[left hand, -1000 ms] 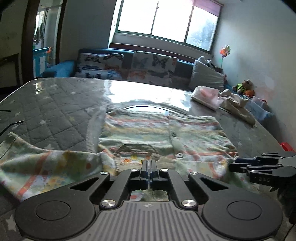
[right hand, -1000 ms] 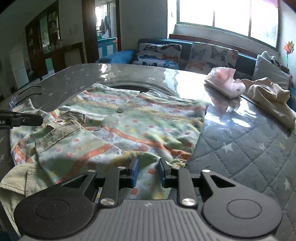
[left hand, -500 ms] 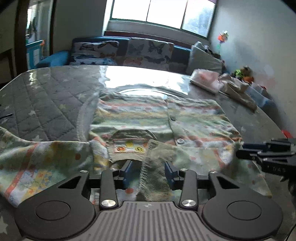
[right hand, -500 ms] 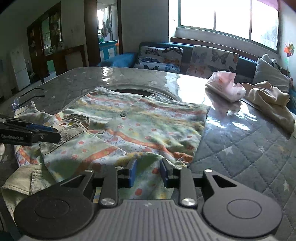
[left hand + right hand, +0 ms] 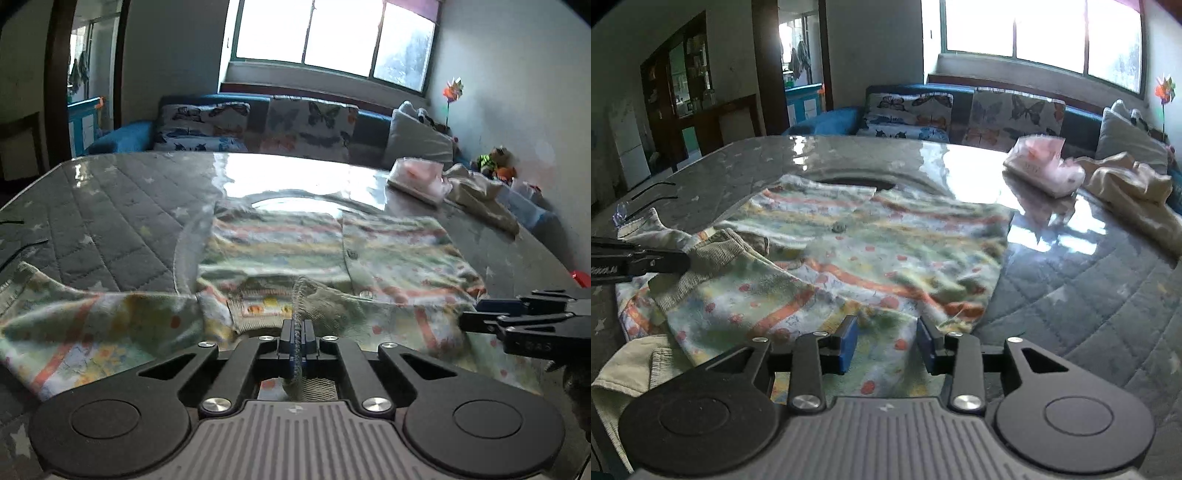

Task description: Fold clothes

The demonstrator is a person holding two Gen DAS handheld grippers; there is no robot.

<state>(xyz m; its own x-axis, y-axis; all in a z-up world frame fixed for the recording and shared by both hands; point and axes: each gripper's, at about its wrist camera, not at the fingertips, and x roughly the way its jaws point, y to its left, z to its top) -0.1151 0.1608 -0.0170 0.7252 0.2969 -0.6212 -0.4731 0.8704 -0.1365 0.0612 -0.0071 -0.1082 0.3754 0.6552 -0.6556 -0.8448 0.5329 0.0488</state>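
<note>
A small striped shirt [image 5: 280, 240] with dots and buttons lies spread out on the grey quilted surface [image 5: 103, 206], which has a shiny clear cover. The left tool [image 5: 297, 334] is squeezed tight on the shirt's ribbed collar [image 5: 301, 295], and the cloth runs up between its two blue pads. In the right wrist view the same tool comes in from the left edge, touching the collar [image 5: 701, 258]. The right tool [image 5: 886, 341] is open fairly wide, and its pads sit on either side of the shirt's near edge, with cloth lying between them. It may be just touching the cloth, but that is hard to tell. A pink folded thing [image 5: 1043, 166] and a cream cloth [image 5: 1130, 184] rest at the far right of the surface, well apart from the shirt. Behind is a blue sofa [image 5: 964, 107] with butterfly cushions under a bright window [image 5: 332, 33].
</note>
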